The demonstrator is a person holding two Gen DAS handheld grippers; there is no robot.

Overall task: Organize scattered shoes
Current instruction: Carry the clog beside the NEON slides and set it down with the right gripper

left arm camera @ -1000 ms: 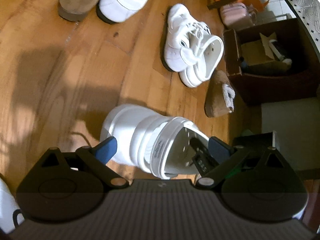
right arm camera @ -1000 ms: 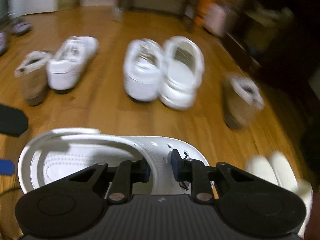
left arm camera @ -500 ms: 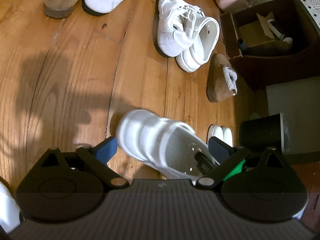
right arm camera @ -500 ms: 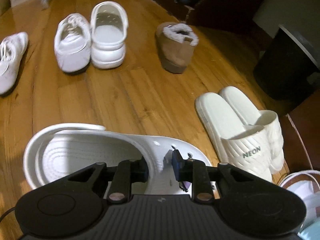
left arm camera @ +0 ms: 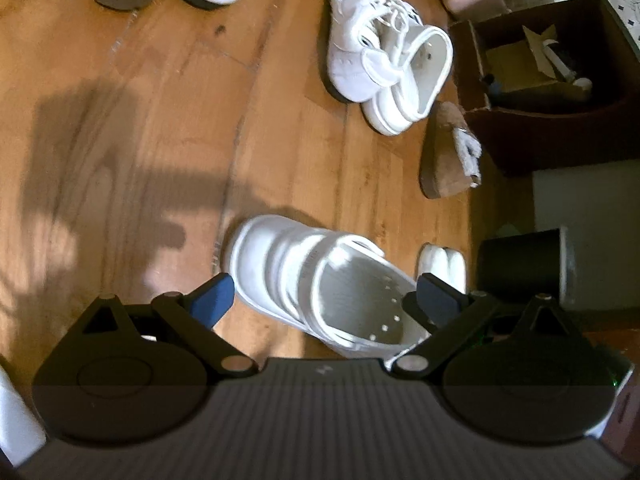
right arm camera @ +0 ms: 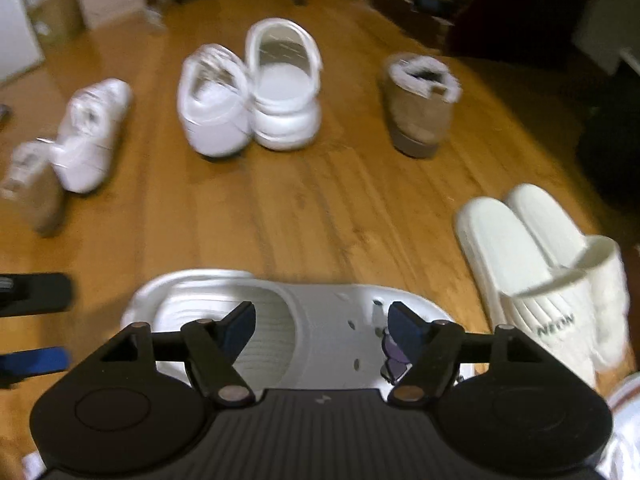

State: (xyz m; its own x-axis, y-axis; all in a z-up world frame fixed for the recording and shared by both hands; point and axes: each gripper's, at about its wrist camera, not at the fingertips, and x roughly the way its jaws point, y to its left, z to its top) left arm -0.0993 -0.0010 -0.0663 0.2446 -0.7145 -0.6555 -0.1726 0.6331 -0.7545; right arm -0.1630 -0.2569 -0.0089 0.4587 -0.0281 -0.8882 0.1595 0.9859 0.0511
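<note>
Only "NEON" reads, on slide (right arm camera: 560,320).

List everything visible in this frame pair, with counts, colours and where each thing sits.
clog: 1, white, on the floor just ahead of both grippers
second clog: 1, white, farther off, against a sneaker
sneakers: 2, white, one by the second clog, one far left
boots: 2, tan with pale lining, one far right, one at the left edge
slides: 2, cream, side by side at right
bin: 1, black, right of the slides
box: 1, dark brown, holding clutter
floor: wood, brown
left gripper: open, straddling the clog
right gripper: open, over the clog
</note>
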